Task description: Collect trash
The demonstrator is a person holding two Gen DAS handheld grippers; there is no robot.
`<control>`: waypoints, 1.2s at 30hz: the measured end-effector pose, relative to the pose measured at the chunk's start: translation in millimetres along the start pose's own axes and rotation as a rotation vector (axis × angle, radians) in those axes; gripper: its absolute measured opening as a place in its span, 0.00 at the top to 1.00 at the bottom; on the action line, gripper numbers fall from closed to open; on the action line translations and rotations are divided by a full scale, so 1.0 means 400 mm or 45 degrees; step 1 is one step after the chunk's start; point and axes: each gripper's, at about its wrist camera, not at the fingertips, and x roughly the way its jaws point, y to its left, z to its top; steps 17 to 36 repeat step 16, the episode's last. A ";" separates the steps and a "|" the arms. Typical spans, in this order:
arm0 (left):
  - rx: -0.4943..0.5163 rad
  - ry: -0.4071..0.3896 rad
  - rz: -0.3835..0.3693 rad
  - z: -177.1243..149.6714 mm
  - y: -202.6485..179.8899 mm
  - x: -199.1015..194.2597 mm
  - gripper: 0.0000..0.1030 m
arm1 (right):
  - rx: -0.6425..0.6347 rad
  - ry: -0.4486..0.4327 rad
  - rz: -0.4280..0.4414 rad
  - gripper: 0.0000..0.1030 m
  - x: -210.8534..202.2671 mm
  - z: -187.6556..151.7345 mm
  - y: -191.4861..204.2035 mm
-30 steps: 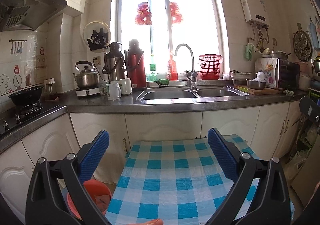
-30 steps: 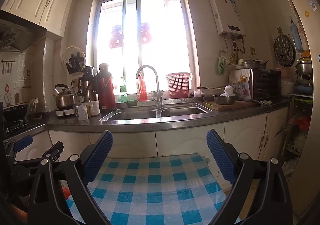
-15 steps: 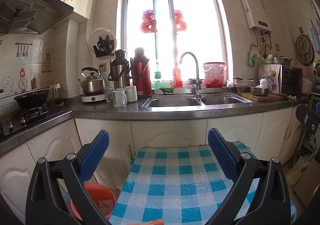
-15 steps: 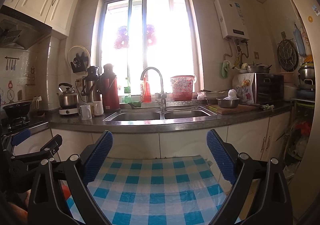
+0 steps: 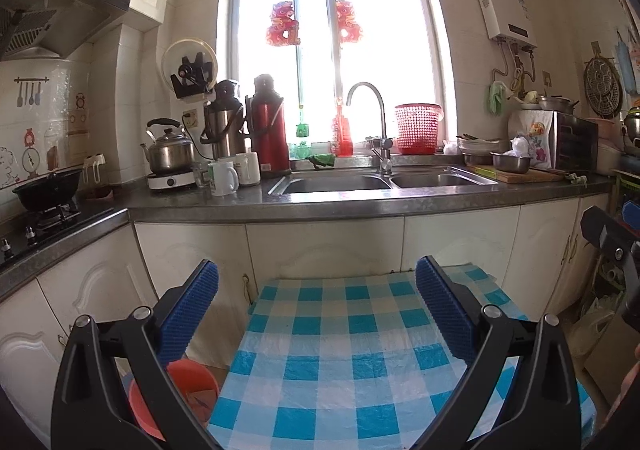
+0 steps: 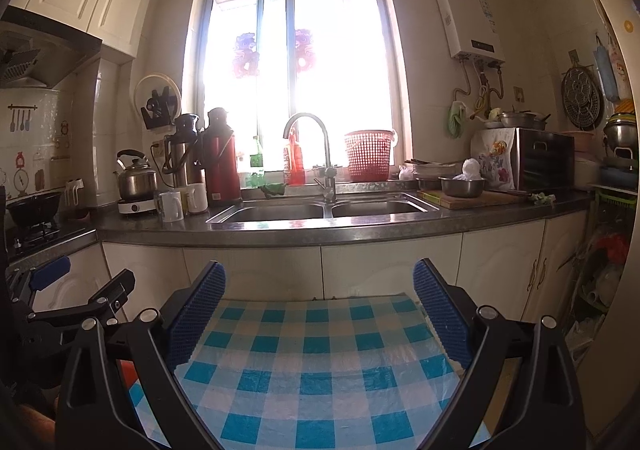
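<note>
Kitchen, fisheye views from both wrists. Window (image 5: 332, 50), two bright panes with red paper ornaments stuck to the glass. Counter (image 5: 328, 206), dark stone, running wall to wall over white cabinet doors. Table with blue-and-white checked cloth (image 5: 340, 362), standing in front of the cabinets, directly below both grippers; its visible surface carries no loose item. Water heater (image 5: 504, 2), white, on the right wall. Double steel sink (image 5: 376, 182) with a curved tap (image 5: 372, 118) between the basins. Oven-like appliance (image 5: 568, 146), partly draped with a floral cloth, at the counter's right end. Left gripper (image 5: 316, 314), jaws spread wide, blue ribbed pads facing each other, nothing between them, held above the near half of the cloth. Right gripper (image 6: 320, 310), likewise wide open and empty over the cloth; in the left wrist view only a black part of it shows at the right edge. Orange bucket (image 5: 188, 390), on the floor just beside the table's left edge, partly hidden behind the left gripper's finger; dark scraps lie inside, too small to identify. Red mesh basket (image 5: 418, 128) on the sill. Red thermos (image 5: 270, 122) and steel thermos (image 5: 222, 122), side by side. Kettle (image 5: 170, 148) on a small white hotplate. Black wok (image 5: 48, 188) on the stove. White mugs (image 5: 234, 174) near the thermoses. Steel bowl (image 5: 512, 162) on a cutting board.
</note>
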 end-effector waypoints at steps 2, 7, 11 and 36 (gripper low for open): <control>0.009 0.053 -0.019 -0.027 -0.012 0.035 0.04 | 0.008 0.032 -0.001 0.09 0.023 -0.017 -0.008; -0.043 0.304 -0.108 -0.138 -0.047 0.167 0.04 | 0.039 0.169 -0.023 0.09 0.109 -0.094 -0.051; -0.081 0.591 -0.148 -0.275 -0.107 0.310 0.04 | 0.037 0.327 -0.072 0.09 0.205 -0.189 -0.088; -0.116 0.803 -0.133 -0.402 -0.161 0.438 0.04 | 0.044 0.573 -0.121 0.09 0.342 -0.334 -0.146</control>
